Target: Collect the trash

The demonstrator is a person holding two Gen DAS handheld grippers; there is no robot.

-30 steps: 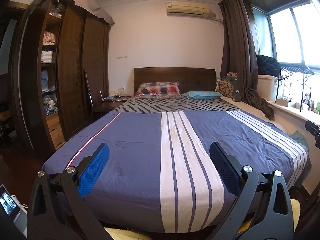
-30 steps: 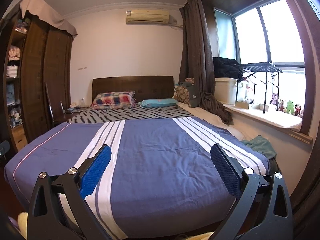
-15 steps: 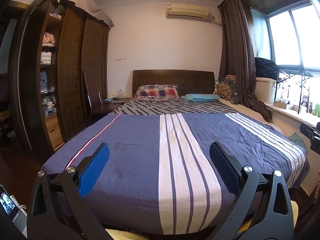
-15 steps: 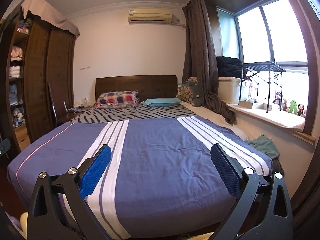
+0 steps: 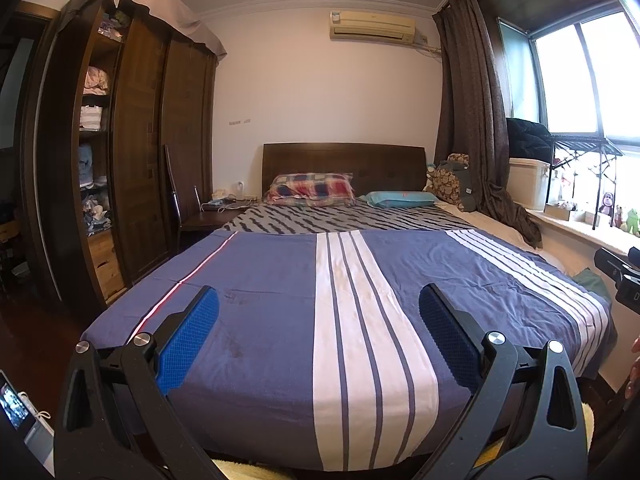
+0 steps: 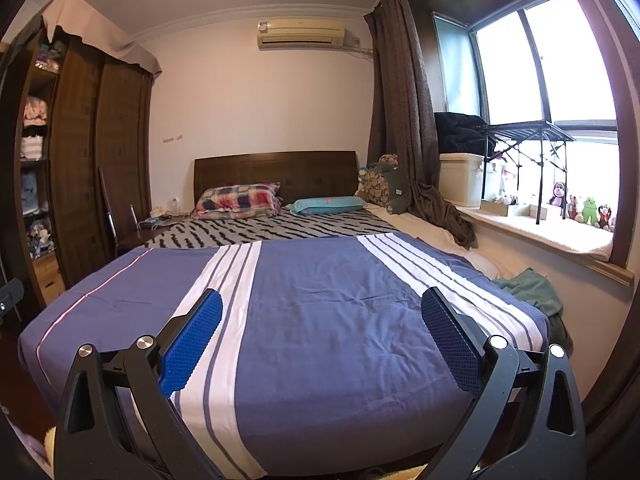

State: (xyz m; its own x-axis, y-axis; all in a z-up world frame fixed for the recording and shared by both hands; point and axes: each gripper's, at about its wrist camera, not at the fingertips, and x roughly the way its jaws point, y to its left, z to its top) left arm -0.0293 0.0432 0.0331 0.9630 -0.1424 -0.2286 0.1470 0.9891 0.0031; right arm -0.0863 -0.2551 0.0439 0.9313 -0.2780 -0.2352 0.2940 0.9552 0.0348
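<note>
Both views have tipped down and slid a bit since a second ago — the headboard [image 5: 343,162] sits lower in frame and in the right wrist view the bed [image 6: 320,320] has drifted right, so the person is panning around, not reaching. The left gripper [image 5: 319,309] and right gripper [image 6: 321,312] both hang at the foot of the bed with the jaws spread wide, nothing between them.

Honestly the main problem: I can't spot any trash. The blue striped cover [image 5: 280,320] looks bare. There's clutter on the nightstand [image 5: 224,204] by the wardrobe [image 5: 140,160], but it's too small to tell if it's rubbish or chargers. Same for the green cloth [image 6: 528,286] slumped between the bed and the window ledge [image 6: 560,236] — looks like a towel, not litter.

So the risk is grabbing the wrong thing, like that cloth or a cable. Also the two grippers are close together, so a quick swing could knock them.
</note>
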